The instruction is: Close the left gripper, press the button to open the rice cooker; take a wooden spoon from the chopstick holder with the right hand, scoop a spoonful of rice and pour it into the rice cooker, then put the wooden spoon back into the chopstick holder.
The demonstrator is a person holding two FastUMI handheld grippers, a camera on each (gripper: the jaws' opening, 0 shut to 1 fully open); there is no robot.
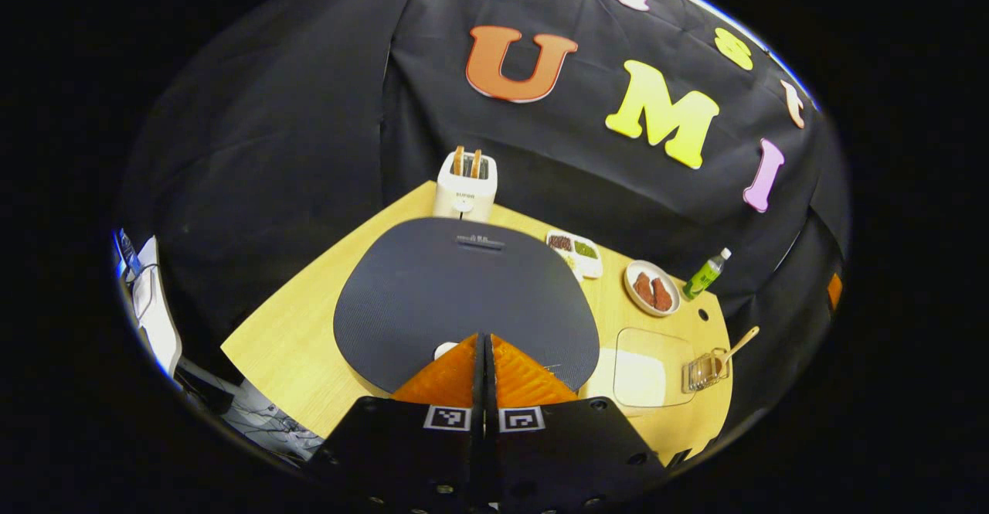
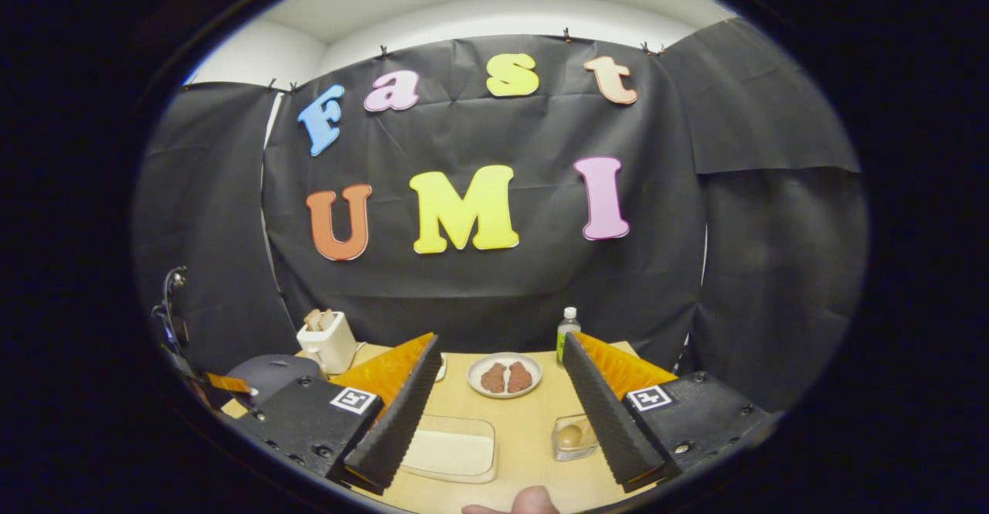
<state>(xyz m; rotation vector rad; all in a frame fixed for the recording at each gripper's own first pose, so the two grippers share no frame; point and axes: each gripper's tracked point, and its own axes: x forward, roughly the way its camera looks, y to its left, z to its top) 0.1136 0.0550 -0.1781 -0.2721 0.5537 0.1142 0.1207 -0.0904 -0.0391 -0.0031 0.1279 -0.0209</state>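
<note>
The rice cooker (image 1: 463,297) has a dark, rounded lid that is down, and it sits on the wooden table (image 1: 286,344). My left gripper (image 1: 485,338) is shut with nothing between its fingers, just over the cooker's front edge. A small white button (image 1: 443,350) peeks out beside the fingertips; I cannot tell whether they touch. At the right, the clear chopstick holder (image 1: 705,371) holds the wooden spoon (image 1: 738,344). A clear container of rice (image 1: 641,375) lies beside it. My right gripper (image 2: 501,348) hangs open above the rice container (image 2: 452,448) and the chopstick holder (image 2: 573,437), touching neither.
A white toaster (image 1: 465,182) stands behind the cooker. A divided dish of beans (image 1: 576,251), a plate with meat (image 1: 651,288) and a green bottle (image 1: 705,274) line the back right. A person's fingertip (image 2: 533,502) shows at the bottom of the right gripper view.
</note>
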